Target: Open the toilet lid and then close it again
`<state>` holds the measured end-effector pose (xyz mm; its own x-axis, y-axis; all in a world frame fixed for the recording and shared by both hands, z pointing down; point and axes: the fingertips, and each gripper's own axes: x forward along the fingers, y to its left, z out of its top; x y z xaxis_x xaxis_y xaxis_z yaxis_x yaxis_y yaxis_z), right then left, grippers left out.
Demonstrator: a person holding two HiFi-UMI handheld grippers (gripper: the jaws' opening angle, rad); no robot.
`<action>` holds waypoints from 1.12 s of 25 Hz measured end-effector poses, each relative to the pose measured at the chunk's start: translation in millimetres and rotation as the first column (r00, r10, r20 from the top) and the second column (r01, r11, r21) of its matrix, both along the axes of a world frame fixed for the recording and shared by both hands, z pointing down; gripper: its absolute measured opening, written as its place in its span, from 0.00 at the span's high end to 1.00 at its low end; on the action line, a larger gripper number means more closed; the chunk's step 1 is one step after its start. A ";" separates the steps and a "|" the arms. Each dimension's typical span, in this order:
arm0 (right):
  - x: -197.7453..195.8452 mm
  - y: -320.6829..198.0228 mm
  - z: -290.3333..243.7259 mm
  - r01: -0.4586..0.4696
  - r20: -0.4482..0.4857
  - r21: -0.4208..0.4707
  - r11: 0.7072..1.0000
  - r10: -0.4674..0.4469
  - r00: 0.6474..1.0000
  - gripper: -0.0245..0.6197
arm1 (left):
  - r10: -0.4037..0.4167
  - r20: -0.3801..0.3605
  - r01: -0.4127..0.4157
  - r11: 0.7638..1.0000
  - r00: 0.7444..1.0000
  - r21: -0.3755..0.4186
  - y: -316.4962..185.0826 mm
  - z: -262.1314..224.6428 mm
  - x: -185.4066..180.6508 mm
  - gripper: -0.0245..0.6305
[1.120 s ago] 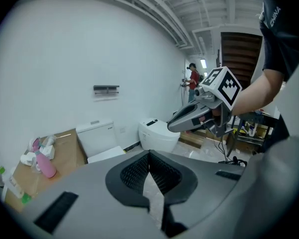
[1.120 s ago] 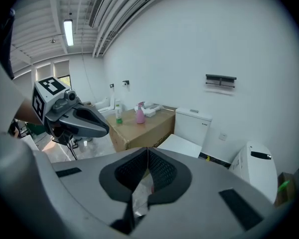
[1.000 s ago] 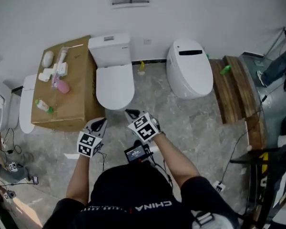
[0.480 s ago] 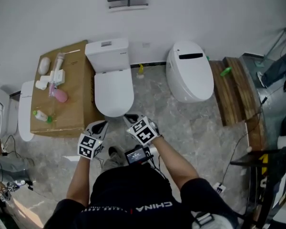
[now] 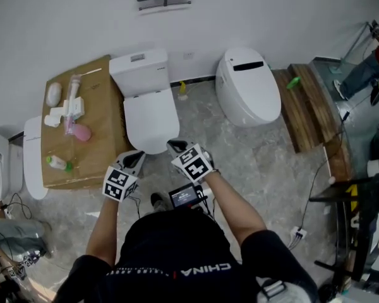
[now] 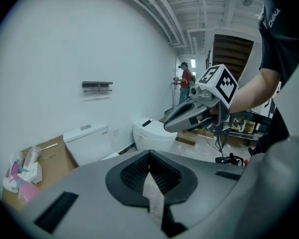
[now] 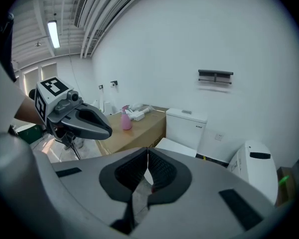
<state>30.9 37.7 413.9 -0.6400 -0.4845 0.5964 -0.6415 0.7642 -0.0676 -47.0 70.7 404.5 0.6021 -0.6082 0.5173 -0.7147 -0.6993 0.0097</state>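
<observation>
A white toilet with its lid [image 5: 150, 120] down stands against the wall, its tank [image 5: 139, 68] behind it. My left gripper [image 5: 137, 157] is just off the front left of the bowl, jaws shut and empty. My right gripper [image 5: 174, 146] sits at the bowl's front right edge, also shut with nothing in it. In the left gripper view the shut gripper [image 6: 149, 156] points past the tank [image 6: 87, 141], with the right gripper [image 6: 189, 118] alongside. In the right gripper view the shut gripper [image 7: 148, 153] faces the lid [image 7: 172, 146].
A cardboard box [image 5: 98, 137] left of the toilet carries a pink spray bottle [image 5: 79, 132] and small white items. A second, rounded white toilet [image 5: 247, 87] stands to the right, with wooden boards [image 5: 306, 109] beyond it. Another toilet seat [image 5: 31, 156] lies far left. Cables run over the floor.
Both grippers have moved forward to the front rim of the toilet, and the person has stepped closer. The jaws have stayed shut and the lid stays down.
</observation>
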 end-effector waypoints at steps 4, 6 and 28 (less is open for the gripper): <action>-10.2 -1.0 -4.7 -0.008 -0.004 0.016 1.000 0.008 1.000 0.94 | 0.035 -0.001 -0.035 0.999 0.999 0.001 -2.2 2.1 -4.7 0.95; -12.7 -1.5 -5.3 -0.012 -0.011 0.022 1.000 0.012 1.000 0.94 | 0.051 -0.005 -0.051 0.999 0.999 0.005 -4.4 2.8 -6.3 0.95; 4.9 -36.8 82.1 0.094 -0.165 -0.084 0.992 -0.107 0.980 0.94 | 0.071 0.032 -0.068 0.995 0.997 -0.076 -47.8 63.0 -6.4 0.95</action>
